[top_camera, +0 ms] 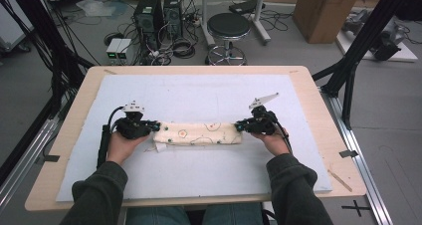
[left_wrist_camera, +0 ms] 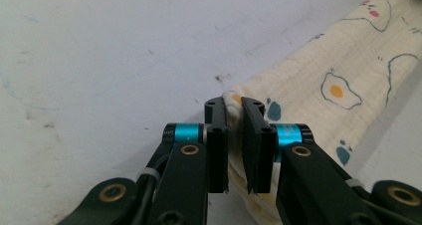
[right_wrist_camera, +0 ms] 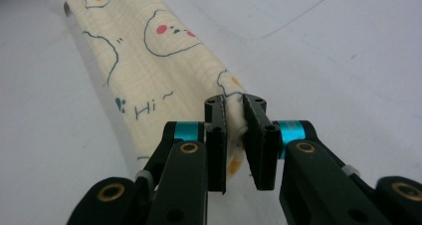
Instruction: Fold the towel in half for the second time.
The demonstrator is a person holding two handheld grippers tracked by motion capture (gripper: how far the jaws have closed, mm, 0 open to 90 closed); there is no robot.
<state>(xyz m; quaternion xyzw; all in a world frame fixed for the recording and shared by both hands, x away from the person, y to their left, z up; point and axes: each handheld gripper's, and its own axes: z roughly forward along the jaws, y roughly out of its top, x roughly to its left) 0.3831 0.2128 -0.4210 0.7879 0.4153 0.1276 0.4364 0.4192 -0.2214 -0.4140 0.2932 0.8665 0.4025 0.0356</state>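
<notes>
A cream cloth printed with fried eggs and small faces lies folded into a long narrow band across the middle of the white mat. My left gripper is shut on the band's left end; in the left gripper view the jaws pinch the cloth at its corner, gripper. My right gripper is shut on the right end; in the right gripper view its jaws clamp the cloth edge, gripper. A hand holds each gripper from the near side.
The white mat covers most of the wooden table. Beyond the far edge stand a black stool, computer towers with cables, and a cardboard box. Black frame posts rise at the right.
</notes>
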